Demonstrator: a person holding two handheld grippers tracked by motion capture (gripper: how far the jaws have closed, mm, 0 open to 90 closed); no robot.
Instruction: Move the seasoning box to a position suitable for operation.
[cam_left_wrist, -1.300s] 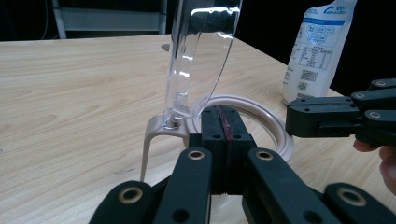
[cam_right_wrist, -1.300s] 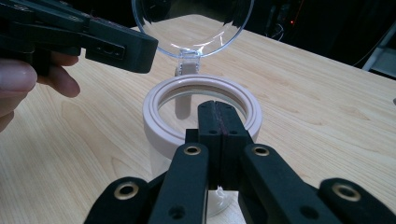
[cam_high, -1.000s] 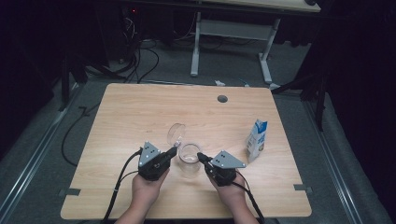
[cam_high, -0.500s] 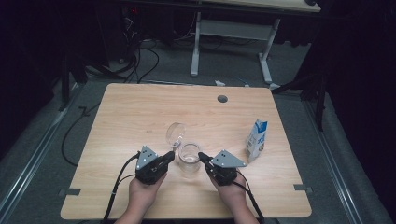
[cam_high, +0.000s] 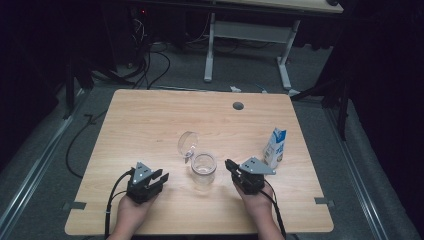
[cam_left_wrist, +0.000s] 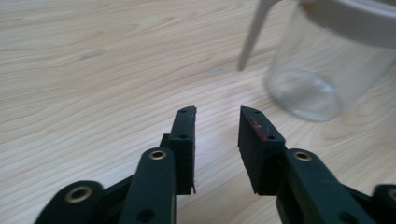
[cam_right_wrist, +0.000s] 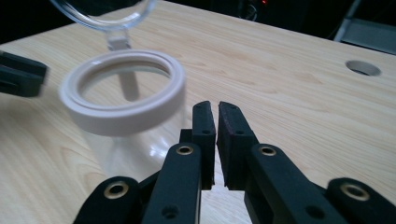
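OK, high view first: your left gripper (cam_high: 161, 178) sits low on the table (cam_high: 150, 125), left of the glass jar (cam_high: 203, 170), with bare wood between them. Its jaws stand apart with nothing between them; they have just been opening. Your right gripper (cam_high: 230, 165) sits just right of the jar, jaw tips pointing at it, near but not touching as far as this view tells. The jar stands upright near the front middle of the table, its hinged clear lid (cam_high: 187, 143) flipped open and leaning back-left. A milk carton (cam_high: 275, 147) stands upright farther right, well apart from the jar. A round cable hole (cam_high: 238, 106) sits near the far edge.

Left gripper view: your pads (cam_left_wrist: 184, 135) are spread, only wood grain between them. The jar (cam_left_wrist: 327, 60) is up and to the right, clear of both jaws, its white rim at the top edge and the lid's hinge strap hanging beside it.

Right gripper view: your pads (cam_right_wrist: 233, 135) are almost pressed together, just a thin slit, nothing in it; they have just begun to part. The jar (cam_right_wrist: 123, 100) stands just left of the jaws, white ring (cam_right_wrist: 122, 95) on its mouth, open lid (cam_right_wrist: 105, 11) above it. The left gripper (cam_right_wrist: 21, 73) shows blurred beyond the jar. The cable hole (cam_right_wrist: 363, 68) is far right.
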